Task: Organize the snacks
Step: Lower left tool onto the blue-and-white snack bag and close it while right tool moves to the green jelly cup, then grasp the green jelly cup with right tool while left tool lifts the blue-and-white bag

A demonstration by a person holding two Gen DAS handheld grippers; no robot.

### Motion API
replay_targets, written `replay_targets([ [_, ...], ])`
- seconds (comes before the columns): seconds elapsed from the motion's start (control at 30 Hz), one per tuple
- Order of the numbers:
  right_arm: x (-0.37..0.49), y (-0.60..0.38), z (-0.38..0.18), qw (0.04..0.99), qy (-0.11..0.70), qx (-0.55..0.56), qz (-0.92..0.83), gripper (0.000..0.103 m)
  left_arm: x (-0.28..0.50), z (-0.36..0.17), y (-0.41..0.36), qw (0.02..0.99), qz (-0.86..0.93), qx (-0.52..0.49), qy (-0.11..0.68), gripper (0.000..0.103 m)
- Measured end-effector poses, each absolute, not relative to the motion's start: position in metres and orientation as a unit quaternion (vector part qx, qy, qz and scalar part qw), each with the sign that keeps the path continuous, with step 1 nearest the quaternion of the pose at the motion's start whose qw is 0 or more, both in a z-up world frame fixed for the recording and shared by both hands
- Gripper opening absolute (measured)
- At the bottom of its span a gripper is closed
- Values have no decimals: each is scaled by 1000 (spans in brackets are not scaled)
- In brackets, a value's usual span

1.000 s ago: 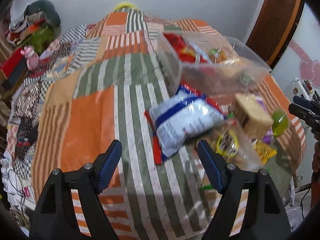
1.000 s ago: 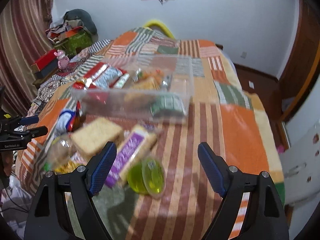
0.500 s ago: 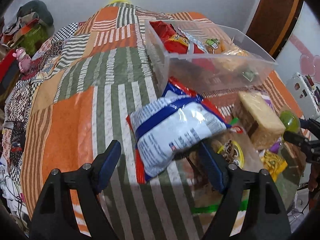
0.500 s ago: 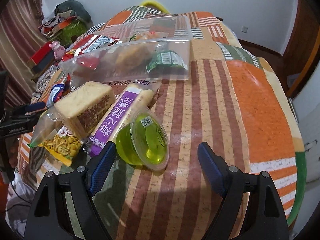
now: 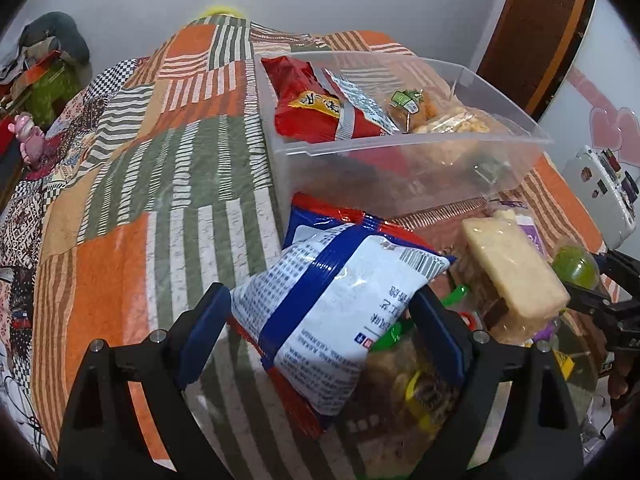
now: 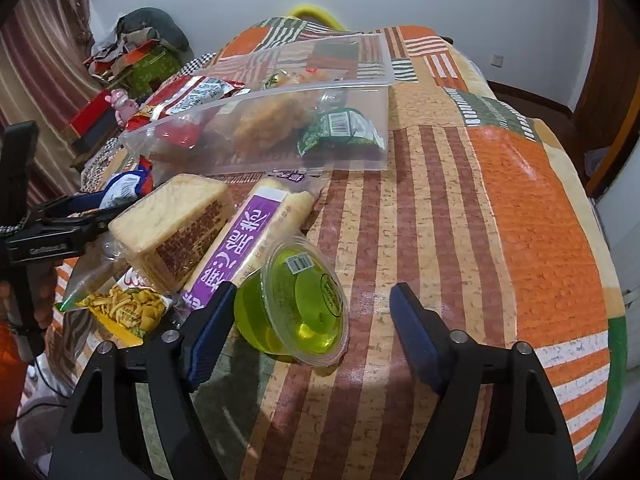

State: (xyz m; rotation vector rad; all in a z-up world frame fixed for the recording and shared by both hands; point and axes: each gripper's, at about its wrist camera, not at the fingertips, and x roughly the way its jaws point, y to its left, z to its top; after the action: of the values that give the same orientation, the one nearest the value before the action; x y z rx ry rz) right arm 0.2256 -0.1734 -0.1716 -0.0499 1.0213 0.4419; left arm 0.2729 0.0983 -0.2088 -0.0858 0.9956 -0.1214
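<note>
L gripper (image 5: 326,320) astride chip bag (image 5: 340,304), jaws wide.

glossy foil snack bag (image 5: 340,300), clear smooth plastic bin (image 5: 400,168), translucent plastic jelly cup (image 6: 296,304), woven patchwork cloth (image 6: 500,208)

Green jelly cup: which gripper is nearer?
Right. The right gripper straddles the green jelly cup, open; the left gripper is off at the blue-white bag.
</note>
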Motion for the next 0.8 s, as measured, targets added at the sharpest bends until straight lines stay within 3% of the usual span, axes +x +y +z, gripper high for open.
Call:
replay_targets([
  [0.17,226,-174,-174,846,486,-13,220,69,275,-214,102,875,-63,-65,476,88],
  [0.2,227,-174,-174,846,486,-11,222,68,273,-213,102,876,-67,-67,474,83],
  [0.3,226,-174,-174,842,486,-2,236,52,267,-209,100,880,-69,-62,466,72],
  [0.53,222,-167,-172,848,476,-16,231,45,247,-196,97,887,-60,-41,456,58],
  [0.8,223,-167,-158,860,459,-23,220,38,221,-183,101,891,-52,-45,449,58],
])
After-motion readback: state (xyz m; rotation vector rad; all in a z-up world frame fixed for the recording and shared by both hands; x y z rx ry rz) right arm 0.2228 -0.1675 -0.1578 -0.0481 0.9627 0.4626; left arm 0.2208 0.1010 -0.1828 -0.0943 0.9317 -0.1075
